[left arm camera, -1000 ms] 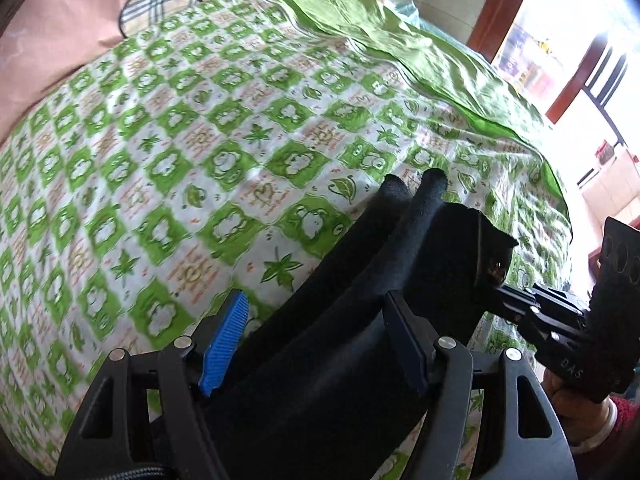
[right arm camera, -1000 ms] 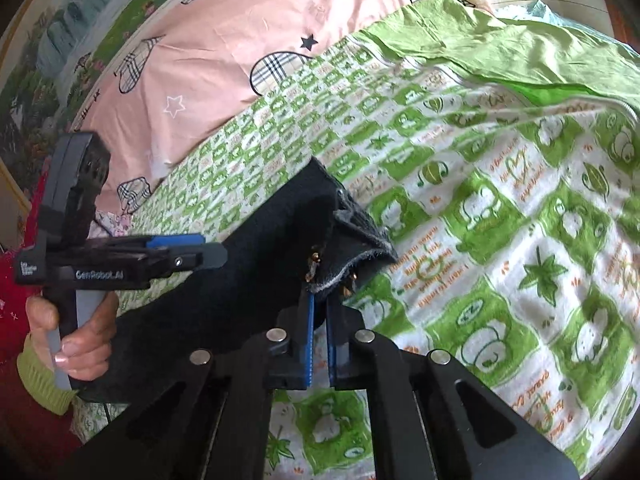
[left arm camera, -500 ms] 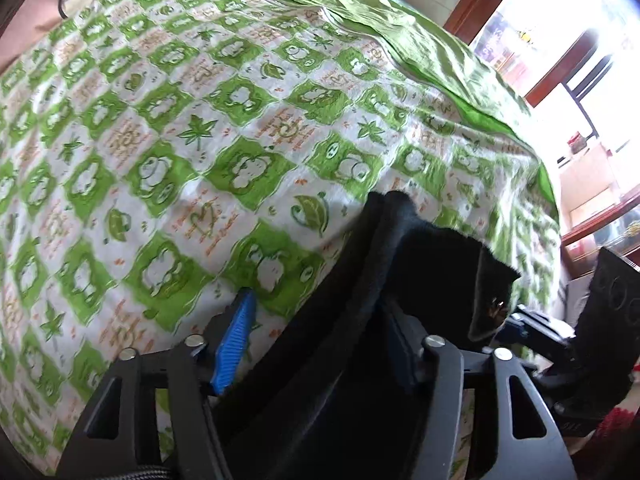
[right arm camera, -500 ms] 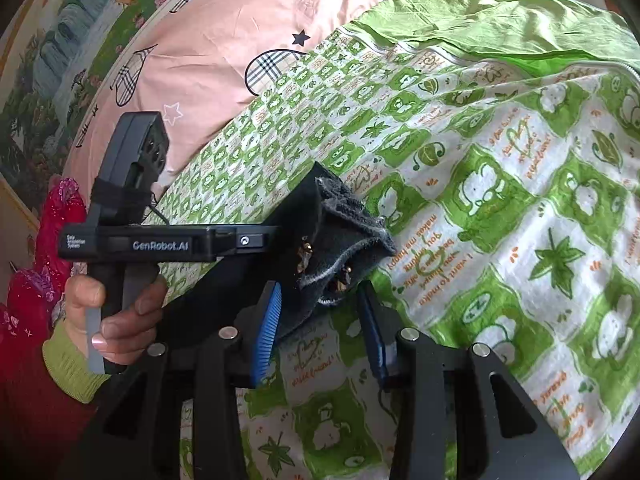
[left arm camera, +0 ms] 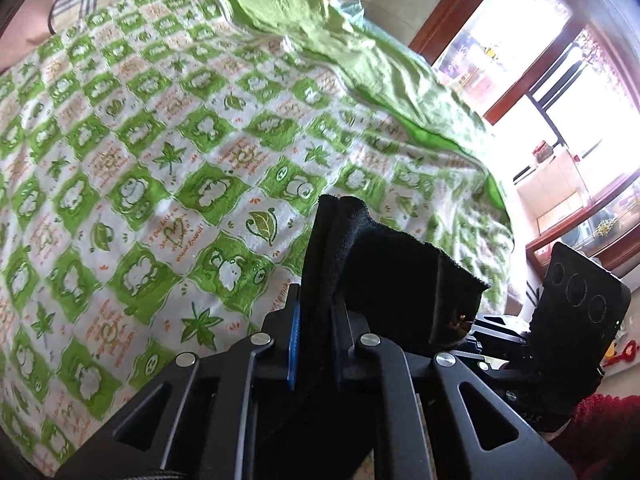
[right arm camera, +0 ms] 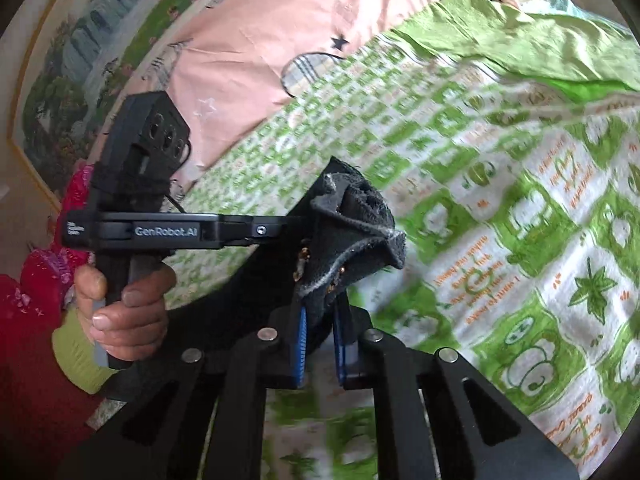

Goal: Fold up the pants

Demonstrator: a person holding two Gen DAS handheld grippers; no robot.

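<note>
The black pants (left arm camera: 384,264) hang bunched between both grippers above the bed. My left gripper (left arm camera: 316,320) is shut on a thick fold of the black cloth, which sticks up past its fingers. My right gripper (right arm camera: 322,320) is shut on the waistband corner of the pants (right arm camera: 352,236), where small brass studs show. The other gripper's body appears in each view: the right one at the right of the left wrist view (left arm camera: 576,320), the left one, held in a hand, at the left of the right wrist view (right arm camera: 152,224).
The bed is covered with a green-and-white patterned sheet (left arm camera: 160,160) with a plain green blanket (left arm camera: 360,48) at its far edge. A pink quilt (right arm camera: 280,24) lies beyond. A window with a wooden frame (left arm camera: 540,80) is to the right.
My left gripper closed from open onto the pants fold. My right gripper opened half a second ago and has closed again on the waistband corner. Both have lifted the cloth slightly.
</note>
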